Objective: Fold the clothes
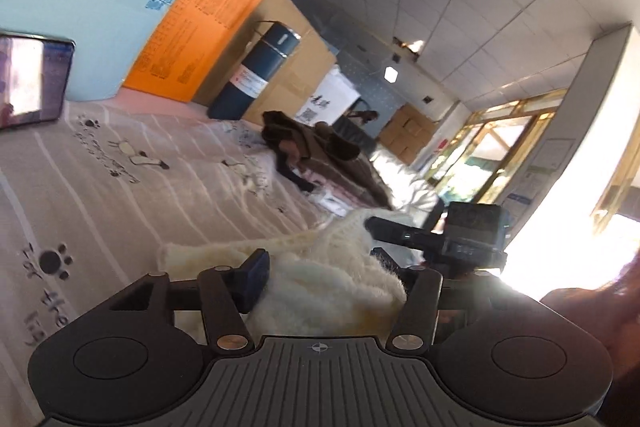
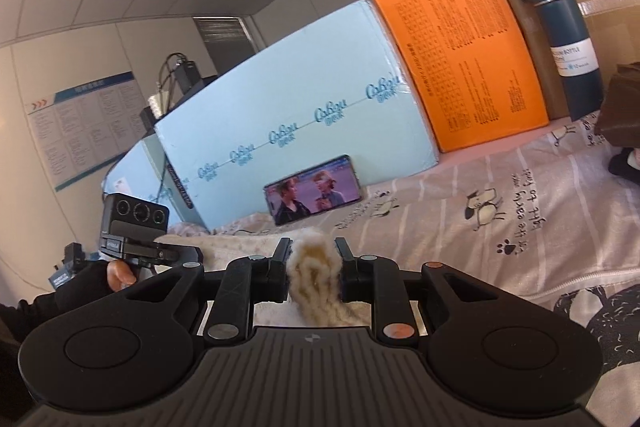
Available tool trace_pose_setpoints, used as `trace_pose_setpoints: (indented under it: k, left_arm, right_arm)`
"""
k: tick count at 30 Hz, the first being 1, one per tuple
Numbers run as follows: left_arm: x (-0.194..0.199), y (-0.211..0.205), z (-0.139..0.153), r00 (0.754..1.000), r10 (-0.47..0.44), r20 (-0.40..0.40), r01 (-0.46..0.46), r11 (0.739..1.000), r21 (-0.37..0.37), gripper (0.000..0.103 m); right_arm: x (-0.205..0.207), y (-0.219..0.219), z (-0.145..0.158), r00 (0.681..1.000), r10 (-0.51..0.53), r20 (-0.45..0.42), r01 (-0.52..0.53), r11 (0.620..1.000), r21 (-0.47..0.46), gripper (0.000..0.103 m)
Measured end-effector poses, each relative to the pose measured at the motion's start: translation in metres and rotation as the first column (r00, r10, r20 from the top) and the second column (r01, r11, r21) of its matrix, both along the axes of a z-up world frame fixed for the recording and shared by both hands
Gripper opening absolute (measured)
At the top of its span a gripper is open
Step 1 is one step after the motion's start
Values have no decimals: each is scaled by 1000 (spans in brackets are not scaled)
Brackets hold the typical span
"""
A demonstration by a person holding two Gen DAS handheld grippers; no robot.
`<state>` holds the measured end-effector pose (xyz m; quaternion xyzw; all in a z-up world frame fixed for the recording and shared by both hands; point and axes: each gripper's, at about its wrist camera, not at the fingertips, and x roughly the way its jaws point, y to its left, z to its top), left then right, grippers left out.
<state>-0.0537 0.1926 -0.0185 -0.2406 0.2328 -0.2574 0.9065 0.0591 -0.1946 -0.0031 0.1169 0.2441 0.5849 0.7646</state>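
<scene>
Folding had hardly begun: sweater (image 1: 320, 291) lay bunched on the bed (image 1: 120, 187), right gripper (image 2: 314, 267) clamped on a wad of it, left gripper (image 1: 328, 275) spread apart around more knit

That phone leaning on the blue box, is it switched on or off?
On. The phone leans against the light blue box, and its screen glows with a moving-picture scene of two people.

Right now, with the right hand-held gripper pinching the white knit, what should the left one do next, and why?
Probably close the left hand-held gripper on the knit. Its jaws stand apart with fluffy fabric between them, while the right hand-held gripper already pinches its bunch, so both ends get held for folding.
</scene>
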Motion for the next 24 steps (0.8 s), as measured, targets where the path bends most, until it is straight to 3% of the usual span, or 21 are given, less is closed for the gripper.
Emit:
trace_pose_setpoints:
  k: [2, 4, 7, 10, 12, 13, 16, 18, 21, 24]
  left_arm:
    - [7, -9, 8, 997, 74, 16, -75, 991, 108, 85]
    - [7, -11, 14, 987, 153, 44, -158, 974, 161, 88]
    - [-2, -3, 22, 952, 295, 76, -304, 939, 161, 91]
    - [-16, -3, 31, 919, 378, 115, -393, 900, 187, 94]
    - [-21, -11, 31, 896, 425, 126, -443, 853, 275, 95]
    - [-21, -17, 28, 882, 452, 134, -470, 814, 342, 95]
    - [-13, -29, 15, 861, 495, 120, -486, 727, 485, 95]
    - [-9, -33, 6, 846, 522, 110, -497, 695, 520, 95]
    - [-7, -28, 1, 825, 559, 76, -513, 688, 513, 97]
    - [-9, -31, -2, 813, 578, 69, -523, 673, 523, 97]
  right_arm:
    - [6, 3, -7, 998, -50, -22, 50, 998, -41, 19]
    - [10, 6, -12, 995, -100, -25, 98, 992, -86, 19]
    - [13, 7, -18, 987, -157, -18, 153, 979, -134, 19]
    - [15, 3, -20, 987, -156, -31, 151, 982, -116, 19]
    - [16, 1, -19, 989, -144, -43, 140, 986, -94, 21]
    - [16, 0, -19, 989, -140, -46, 136, 987, -82, 22]
    - [16, -1, -17, 986, -160, -47, 156, 985, -76, 35]
    - [15, -3, -16, 983, -180, -47, 176, 981, -79, 57]
    - [14, -3, -16, 981, -187, -46, 182, 979, -88, 80]
    - [12, 4, -19, 982, -186, -18, 181, 973, -146, 80]
